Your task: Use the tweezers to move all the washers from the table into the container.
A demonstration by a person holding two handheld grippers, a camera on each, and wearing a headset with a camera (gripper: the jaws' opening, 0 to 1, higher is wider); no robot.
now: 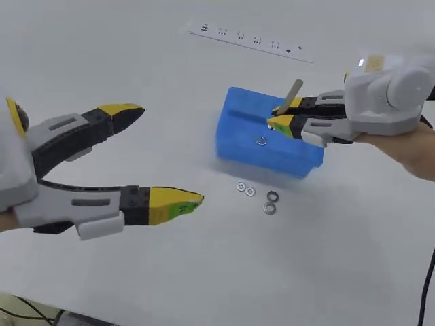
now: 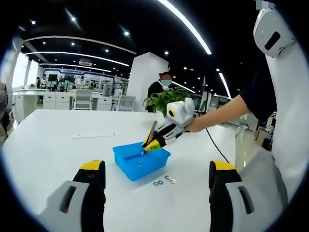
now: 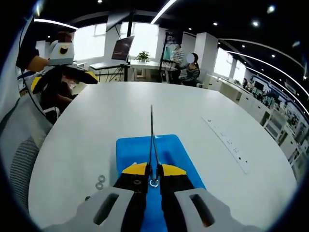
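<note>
– White table (image 1: 224,272) lies all around us, with a power strip (image 1: 248,39) at the far edge. What does the right gripper view show us better than the head view?
– We see the right gripper (image 3: 154,169) squeezed tight on the tweezers (image 3: 151,113), over the blue container (image 3: 176,150). A small ring (image 3: 154,182) sits right at the jaw tips; we cannot tell if it is held.
– And our left gripper (image 1: 168,155)?
– Its jaws are wide apart with nothing in them, off to one side.
– What is in the container?
– We see one washer (image 1: 262,140) on its floor. Four washers (image 1: 250,192) lie on the table just beside it.
</note>
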